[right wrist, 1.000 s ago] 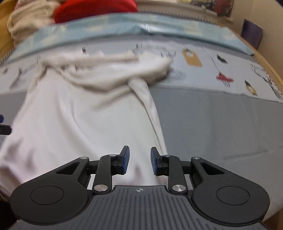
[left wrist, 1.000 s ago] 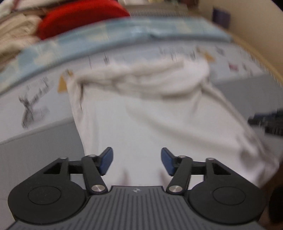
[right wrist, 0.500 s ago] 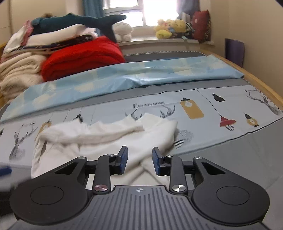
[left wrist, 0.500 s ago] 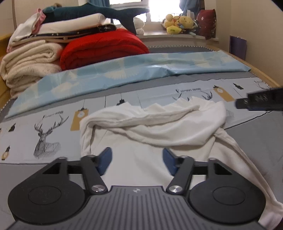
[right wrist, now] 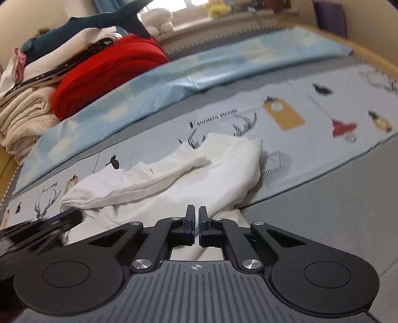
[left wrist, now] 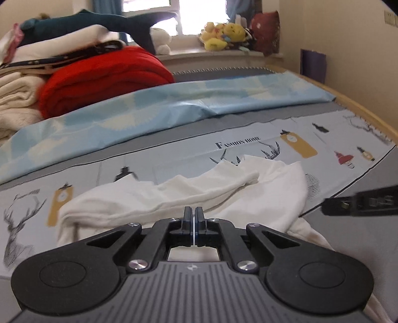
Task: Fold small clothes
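**White garment bunched on the bed, both pairs of jaws closed in front of it**

A bed (left wrist: 261,129) fills both views, covered with a grey and pale-blue sheet printed with deer heads, lanterns and the words "Fashion home". A light-blue quilt (left wrist: 174,104) lies across it further back. Beyond that, at the left, sits a stack of folded bedding: cream blankets (left wrist: 15,99), a red blanket (left wrist: 104,79) and a dark teal shark plush (left wrist: 119,22) on top. Yellow soft toys (left wrist: 223,34) line the windowsill.

The white garment (left wrist: 199,191) lies on the printed sheet, its far part rolled into a thick rumpled ridge, its near part spreading flat toward both cameras.

The left gripper (left wrist: 193,218) has just closed; its jaws meet with only a hairline between the pads. The garment lies just beyond and beneath the tips, and a thin white line shows between the pads, but I cannot tell whether cloth is pinched there. The right gripper (right wrist: 196,218) has also just closed, a narrow slit remaining, with nothing visibly caught; it hangs over the garment's right-hand near part (right wrist: 174,198).
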Demonstrator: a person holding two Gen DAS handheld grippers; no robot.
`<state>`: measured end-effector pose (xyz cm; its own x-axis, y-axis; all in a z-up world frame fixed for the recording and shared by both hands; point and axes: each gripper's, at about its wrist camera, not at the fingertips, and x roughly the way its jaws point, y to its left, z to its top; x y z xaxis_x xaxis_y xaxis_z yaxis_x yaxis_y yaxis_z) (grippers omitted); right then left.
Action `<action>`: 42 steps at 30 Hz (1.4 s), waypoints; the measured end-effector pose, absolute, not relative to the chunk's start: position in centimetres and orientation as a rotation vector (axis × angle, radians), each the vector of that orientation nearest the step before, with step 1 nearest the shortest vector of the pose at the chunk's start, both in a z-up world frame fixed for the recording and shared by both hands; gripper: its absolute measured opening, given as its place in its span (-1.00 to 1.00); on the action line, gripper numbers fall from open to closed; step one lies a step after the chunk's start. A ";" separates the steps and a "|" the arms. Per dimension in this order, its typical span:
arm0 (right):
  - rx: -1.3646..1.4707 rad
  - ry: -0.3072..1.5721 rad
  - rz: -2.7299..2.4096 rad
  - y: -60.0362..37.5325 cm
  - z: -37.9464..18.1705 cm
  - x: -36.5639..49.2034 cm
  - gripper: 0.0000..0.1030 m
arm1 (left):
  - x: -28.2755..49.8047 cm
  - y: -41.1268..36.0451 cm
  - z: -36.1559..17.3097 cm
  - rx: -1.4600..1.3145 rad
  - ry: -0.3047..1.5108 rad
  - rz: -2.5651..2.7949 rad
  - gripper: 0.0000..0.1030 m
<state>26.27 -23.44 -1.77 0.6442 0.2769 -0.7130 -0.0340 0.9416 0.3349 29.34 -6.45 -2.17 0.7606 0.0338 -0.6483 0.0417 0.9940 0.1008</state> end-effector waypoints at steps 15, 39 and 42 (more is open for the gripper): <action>0.360 1.004 0.147 -23.6 -4.2 30.1 -0.93 | 39.6 -9.1 -10.4 0.360 0.753 -0.028 0.45; 0.051 1.088 0.327 -13.2 -6.7 31.3 -0.58 | 31.5 24.7 -2.4 -0.282 0.634 0.544 -0.86; 0.009 1.080 0.341 -12.3 -6.5 30.8 -0.58 | 27.2 32.3 -2.3 -0.371 0.598 0.746 -0.86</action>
